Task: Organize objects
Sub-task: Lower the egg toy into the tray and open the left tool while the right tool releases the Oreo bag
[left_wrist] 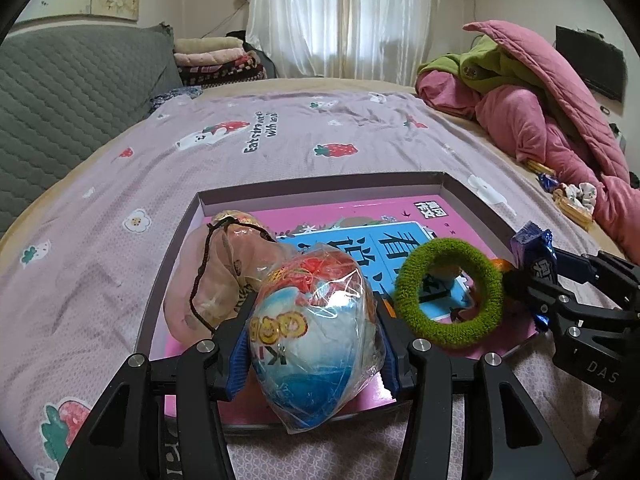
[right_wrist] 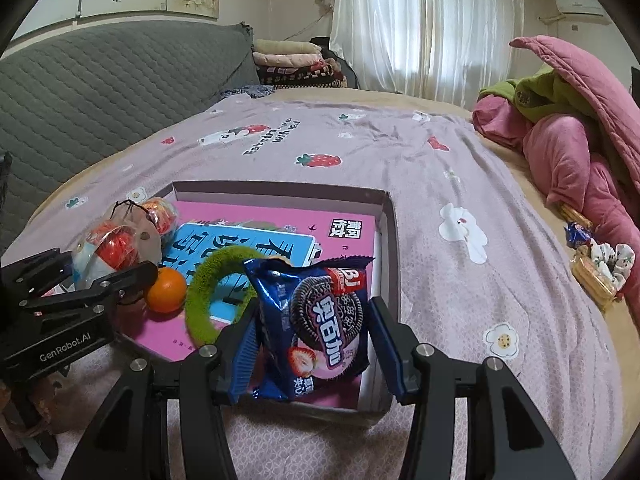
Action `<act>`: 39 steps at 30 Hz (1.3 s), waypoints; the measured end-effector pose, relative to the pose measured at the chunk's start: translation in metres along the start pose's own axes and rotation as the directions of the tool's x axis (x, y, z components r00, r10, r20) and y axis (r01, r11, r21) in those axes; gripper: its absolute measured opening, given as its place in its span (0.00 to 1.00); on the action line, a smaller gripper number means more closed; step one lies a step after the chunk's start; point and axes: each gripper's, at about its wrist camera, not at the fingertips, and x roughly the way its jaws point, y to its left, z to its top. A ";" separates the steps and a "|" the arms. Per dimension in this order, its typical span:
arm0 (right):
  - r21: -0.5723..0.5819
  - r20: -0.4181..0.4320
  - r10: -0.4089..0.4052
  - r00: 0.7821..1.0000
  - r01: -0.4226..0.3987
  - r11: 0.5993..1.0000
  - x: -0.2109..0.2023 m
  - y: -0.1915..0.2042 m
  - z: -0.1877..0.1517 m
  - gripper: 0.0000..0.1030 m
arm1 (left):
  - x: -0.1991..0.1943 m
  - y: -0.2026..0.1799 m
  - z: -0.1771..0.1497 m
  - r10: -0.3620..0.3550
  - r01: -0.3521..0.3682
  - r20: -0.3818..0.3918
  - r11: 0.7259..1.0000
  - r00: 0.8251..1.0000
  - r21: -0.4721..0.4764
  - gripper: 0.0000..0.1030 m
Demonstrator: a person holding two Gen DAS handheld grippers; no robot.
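A shallow box (left_wrist: 320, 186) on the bed holds a pink and blue book (left_wrist: 360, 220), a beige drawstring pouch (left_wrist: 224, 256), a green fuzzy ring (left_wrist: 448, 292) and an orange (right_wrist: 166, 290). My left gripper (left_wrist: 316, 332) is shut on a clear plastic bag with a blue, white and red toy (left_wrist: 316, 336), held over the box's near left part. My right gripper (right_wrist: 312, 332) is shut on a blue Oreo cookie packet (right_wrist: 316, 320) over the box's near right part (right_wrist: 390, 248). The ring (right_wrist: 208, 292) lies between the two grippers.
The box sits on a lilac strawberry-print sheet (left_wrist: 280, 140). A pink quilt with a green garment (left_wrist: 540, 100) is piled at the right. Snack packets and a scrunchie (right_wrist: 596, 264) lie near it. A grey quilted headboard (left_wrist: 60, 100) stands at the left.
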 end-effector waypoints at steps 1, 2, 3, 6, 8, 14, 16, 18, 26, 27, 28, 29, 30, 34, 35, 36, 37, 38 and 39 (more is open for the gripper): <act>0.002 -0.002 0.000 1.000 0.000 1.000 0.000 -0.001 0.000 0.51 | 0.001 0.000 0.000 0.001 -0.001 0.001 1.000 1.000 0.000 0.51; 0.003 -0.002 0.000 1.000 0.000 1.000 0.000 -0.001 -0.001 0.51 | 0.001 0.000 0.001 -0.001 0.001 0.000 1.000 1.000 0.000 0.51; 0.003 -0.005 0.000 1.000 0.000 1.000 0.000 -0.001 -0.001 0.51 | 0.001 0.000 0.000 0.000 0.000 0.000 1.000 1.000 0.001 0.52; 0.008 -0.014 0.000 1.000 0.000 1.000 0.002 -0.002 -0.002 0.51 | 0.001 0.000 0.001 0.002 -0.002 0.001 1.000 1.000 -0.002 0.52; 0.011 -0.014 -0.001 1.000 0.001 1.000 0.001 -0.003 -0.002 0.51 | 0.001 0.000 0.001 0.006 -0.006 0.003 1.000 1.000 -0.003 0.53; 0.023 -0.013 0.001 1.000 0.000 1.000 -0.001 -0.005 -0.001 0.51 | 0.002 0.008 0.002 0.020 -0.020 0.007 0.999 1.000 -0.026 0.53; 0.026 -0.012 0.002 1.000 -0.001 1.000 -0.001 -0.005 -0.001 0.51 | 0.002 0.012 0.002 0.027 -0.027 0.009 0.999 1.000 -0.034 0.53; 0.022 -0.009 0.001 1.000 -0.001 1.000 -0.002 -0.005 -0.001 0.51 | 0.002 0.015 0.002 0.031 -0.031 0.008 0.999 0.999 -0.041 0.52; 0.023 -0.009 0.001 1.000 -0.001 1.000 -0.001 -0.005 0.000 0.51 | 0.003 0.022 0.003 0.027 -0.027 -0.001 0.998 1.000 -0.062 0.52; 0.024 -0.011 0.002 1.000 -0.002 1.000 -0.001 -0.005 -0.001 0.51 | 0.002 0.022 0.003 0.019 -0.019 -0.001 0.998 1.000 -0.061 0.53; 0.023 -0.013 0.003 1.000 -0.002 1.000 -0.001 -0.005 -0.001 0.51 | 0.002 0.021 0.002 0.015 -0.015 -0.002 0.998 1.000 -0.062 0.53; 0.024 -0.011 0.001 1.000 -0.001 1.000 -0.001 -0.005 0.000 0.51 | 0.001 0.021 0.002 0.011 -0.011 -0.003 0.998 1.000 -0.063 0.53; 0.025 -0.009 0.002 1.000 -0.002 1.000 -0.001 -0.006 0.000 0.51 | 0.001 0.021 0.002 0.008 -0.008 -0.004 0.998 1.000 -0.064 0.53; 0.028 -0.011 0.005 1.000 -0.004 1.000 -0.001 -0.006 -0.001 0.51 | 0.001 0.022 0.002 -0.007 0.006 -0.011 0.997 1.000 -0.071 0.53; 0.027 -0.011 0.002 1.000 -0.002 1.000 -0.001 -0.006 -0.001 0.51 | 0.001 0.021 0.002 -0.007 0.007 -0.012 0.998 1.000 -0.070 0.53; 0.028 -0.010 0.003 1.000 -0.003 1.000 -0.001 -0.006 -0.001 0.51 | 0.001 0.021 0.002 -0.006 0.006 -0.012 0.998 1.000 -0.067 0.53; 0.028 -0.010 0.005 1.000 -0.005 1.000 -0.001 -0.006 -0.001 0.51 | 0.001 0.021 0.002 -0.007 0.007 -0.013 0.998 1.000 -0.067 0.53; 0.028 -0.010 0.003 1.000 -0.003 1.000 -0.001 -0.006 -0.001 0.51 | 0.001 0.021 0.002 -0.013 0.012 -0.015 0.998 1.000 -0.069 0.53; 0.030 -0.011 0.004 1.000 -0.003 1.000 -0.001 -0.007 -0.001 0.51 | 0.000 0.021 0.002 -0.016 0.015 -0.016 0.997 1.000 -0.071 0.53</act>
